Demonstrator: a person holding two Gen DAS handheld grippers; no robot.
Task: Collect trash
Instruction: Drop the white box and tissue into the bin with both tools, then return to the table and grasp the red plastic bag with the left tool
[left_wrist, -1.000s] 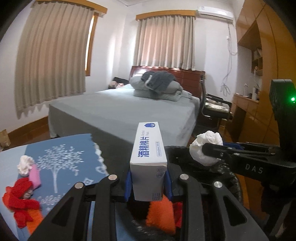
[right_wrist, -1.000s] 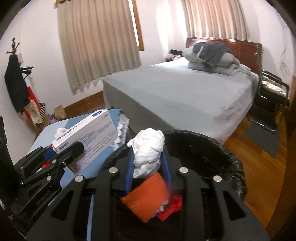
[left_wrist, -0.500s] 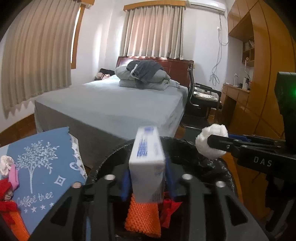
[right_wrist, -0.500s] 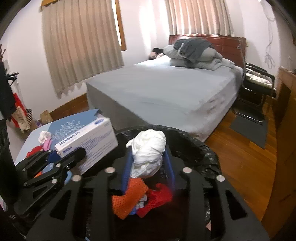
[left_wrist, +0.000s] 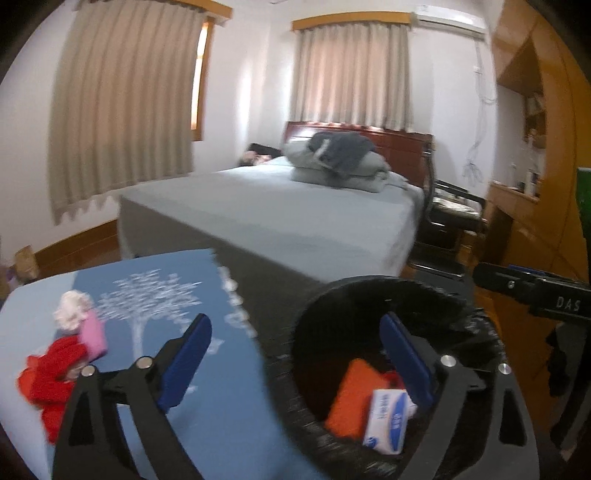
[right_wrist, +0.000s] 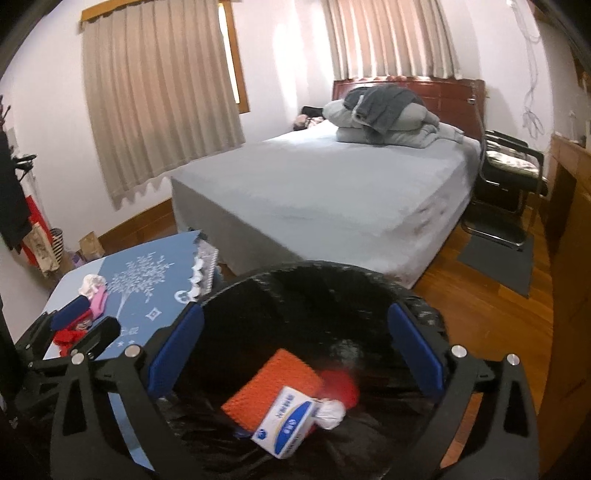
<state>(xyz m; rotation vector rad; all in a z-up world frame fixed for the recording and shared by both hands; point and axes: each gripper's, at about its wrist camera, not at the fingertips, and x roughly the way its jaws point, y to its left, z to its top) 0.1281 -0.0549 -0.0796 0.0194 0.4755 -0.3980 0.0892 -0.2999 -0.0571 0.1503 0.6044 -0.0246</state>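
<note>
The bin (right_wrist: 325, 295) wears a black plastic liner, glossy and crinkled. Inside, at its 6 o'clock, lie a smooth white cardboard box (right_wrist: 286, 424) with blue print, a crumpled white paper wad (right_wrist: 330, 413) at the box's 3 o'clock, and a coarse orange knit piece (right_wrist: 275, 384) at its 11 o'clock. The table (left_wrist: 177, 295) carries a matt blue cloth with a white printed tree — red woolly fabric (left_wrist: 55, 376) at its 8 o'clock. The floor (right_wrist: 491, 314) is polished wood — faintly shiny.
</note>
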